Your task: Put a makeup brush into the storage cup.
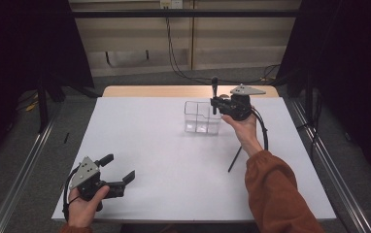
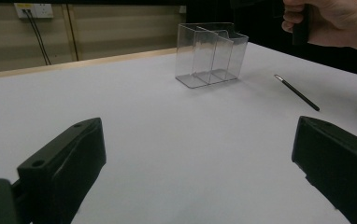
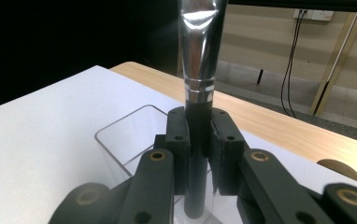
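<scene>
A: Clear acrylic organiser (image 1: 202, 118) stands past mid-table, toward the wooden far edge (image 1: 174, 91). Compartments divided by thin walls; from the left gripper view I see nothing lying in them.

B: Agreed. And the right gripper (image 1: 216, 103)?

A: Jaws clamped on a makeup brush (image 3: 198, 116): black handle pinched between the pads, silver ferrule above, handle end pointing down. The high view shows the brush upright just at the organiser's right end; the right gripper view puts the handle tip over the rim of a compartment.

B: Upright hold makes sense, I'd judge: the slots are narrow and tall, so a vertical handle drops in without catching a wall.

A: Whether the tip has touched the floor of the slot, I cannot tell.

B: Left gripper (image 1: 118, 171)?

A: Jaws wide apart, nothing between them, low over the white table (image 1: 174, 194) at the near left corner, well apart from the organiser. Looks parked out of the way.

B: Anything else loose?

A: One thin dark brush (image 1: 235, 159) lying flat on the table, right of the organiser, below the right hand's wrist. Likely the next candidate
</scene>
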